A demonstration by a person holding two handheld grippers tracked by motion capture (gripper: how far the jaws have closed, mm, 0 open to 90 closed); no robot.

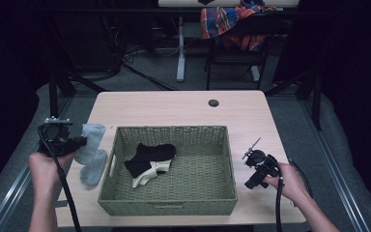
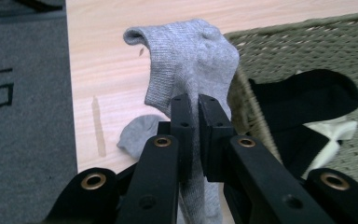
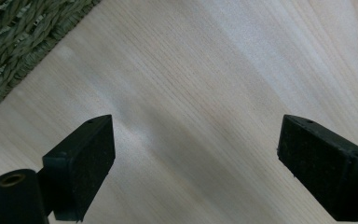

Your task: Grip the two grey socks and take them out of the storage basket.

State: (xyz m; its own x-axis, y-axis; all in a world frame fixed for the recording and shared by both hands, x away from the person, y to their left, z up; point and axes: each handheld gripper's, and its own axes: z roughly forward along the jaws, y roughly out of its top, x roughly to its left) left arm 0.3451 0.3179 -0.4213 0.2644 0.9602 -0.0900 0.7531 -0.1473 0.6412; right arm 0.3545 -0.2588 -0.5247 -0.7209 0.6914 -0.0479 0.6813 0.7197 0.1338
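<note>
Black fingers (image 2: 193, 105) of the left gripper (image 1: 60, 137) clench a grey sock (image 2: 189, 60), which drapes limp just beyond their tips, beside the basket (image 1: 174, 205). Soft and light, it holds best pinched mid-fabric. Right gripper (image 1: 257, 169) fingers (image 3: 86, 161) stand released over the desk (image 3: 214, 70).

A woven green basket (image 1: 212, 193) is set in the middle of the pale wooden tabletop (image 1: 174, 108). A black sock (image 1: 149, 155) is laid inside it toward its left, over a cream sock (image 1: 147, 178). A plaid cloth (image 1: 227, 21) is draped over a chair (image 1: 236, 48) far beyond the tabletop.
</note>
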